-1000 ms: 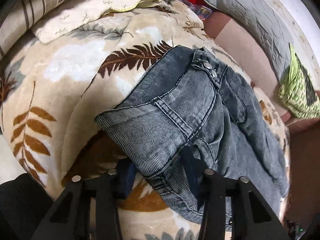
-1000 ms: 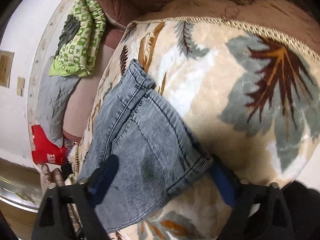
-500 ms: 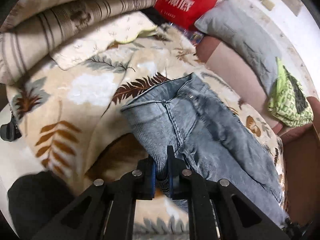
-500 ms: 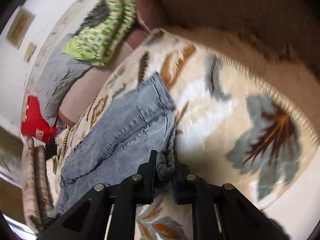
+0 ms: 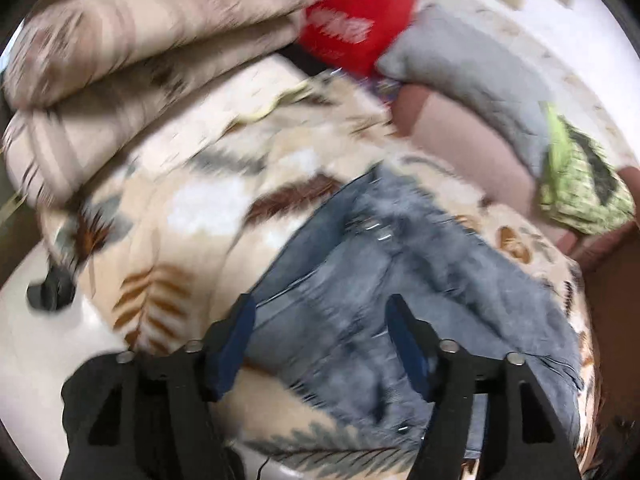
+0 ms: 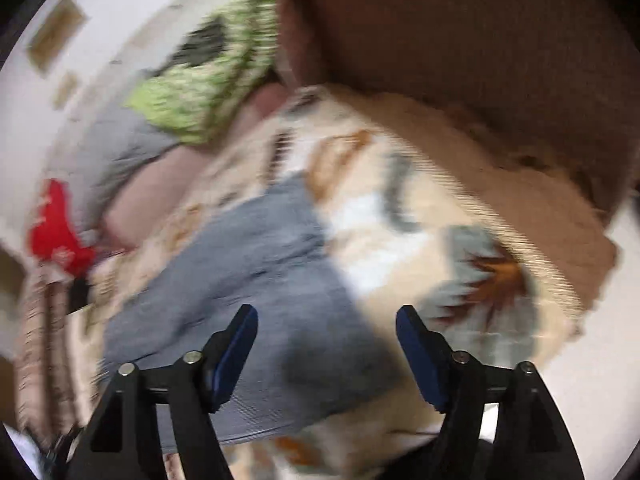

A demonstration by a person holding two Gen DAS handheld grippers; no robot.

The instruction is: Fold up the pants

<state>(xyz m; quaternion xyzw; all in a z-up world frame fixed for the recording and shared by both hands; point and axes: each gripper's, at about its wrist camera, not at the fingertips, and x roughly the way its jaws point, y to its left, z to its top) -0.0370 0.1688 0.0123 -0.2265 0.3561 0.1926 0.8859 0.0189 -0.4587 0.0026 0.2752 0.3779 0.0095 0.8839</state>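
Grey-blue denim pants (image 5: 360, 272) lie bunched on a cream blanket with a leaf print (image 5: 192, 200). In the left wrist view my left gripper (image 5: 320, 320) hovers above the pants with its jaws opening wide; the blue pads (image 5: 236, 340) press on nothing. The right wrist view shows the same pants (image 6: 248, 264) from the other end. My right gripper (image 6: 326, 334) stands over their near edge, jaws opening, and the cloth lies loose below it. Both views are motion-blurred.
Striped rolled bedding (image 5: 120, 64) lies at the back left. A red bag (image 5: 352, 28), a grey pillow (image 5: 472, 76) and a green patterned cloth (image 5: 580, 188) sit along the far wall. A brown blanket (image 6: 460, 60) lies beyond the leaf blanket (image 6: 400, 216). White floor (image 5: 48, 352) shows near left.
Both grippers closed on folds of the pants half a second ago, then let go. Their jaws now stand wide apart and both have risen above the cloth.
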